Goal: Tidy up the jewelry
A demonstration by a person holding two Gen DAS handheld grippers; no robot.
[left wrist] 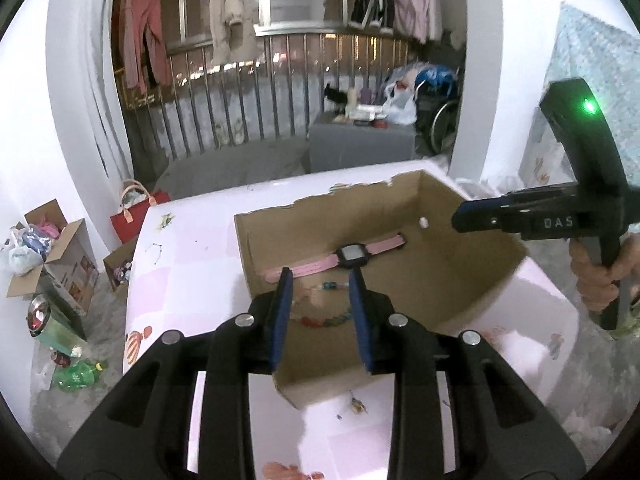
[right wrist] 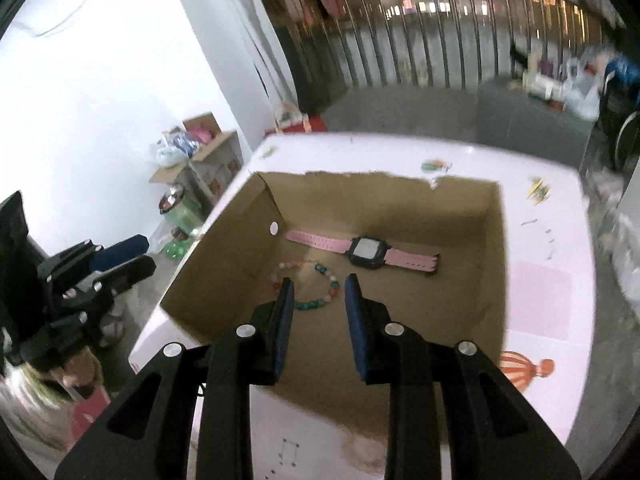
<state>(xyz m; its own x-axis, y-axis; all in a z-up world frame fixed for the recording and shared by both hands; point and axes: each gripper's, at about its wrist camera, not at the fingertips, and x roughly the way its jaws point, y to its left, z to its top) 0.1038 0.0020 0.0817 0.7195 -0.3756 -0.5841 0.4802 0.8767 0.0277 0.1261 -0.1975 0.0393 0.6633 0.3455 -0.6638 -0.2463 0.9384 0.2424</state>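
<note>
An open cardboard box (left wrist: 460,264) (right wrist: 492,256) stands on a pink-and-white table (left wrist: 180,280) (right wrist: 536,300). Inside it lie a watch with a pink strap (left wrist: 352,256) (right wrist: 366,253) and a bracelet of coloured beads (left wrist: 320,322) (right wrist: 320,304). My left gripper (left wrist: 320,280) hangs above the box's near edge, open, nothing between its blue pads. My right gripper (right wrist: 318,282) is also above the box, open and empty; in the left wrist view it shows at the right (left wrist: 460,216), held by a hand (left wrist: 600,276). The left gripper shows at the left of the right wrist view (right wrist: 132,256).
Small items lie on the table near the box (left wrist: 358,405). On the floor to the left are cardboard boxes (left wrist: 52,256), a red bag (left wrist: 132,216) and green bottles (left wrist: 78,376). A metal railing (left wrist: 240,96) and hanging clothes stand behind.
</note>
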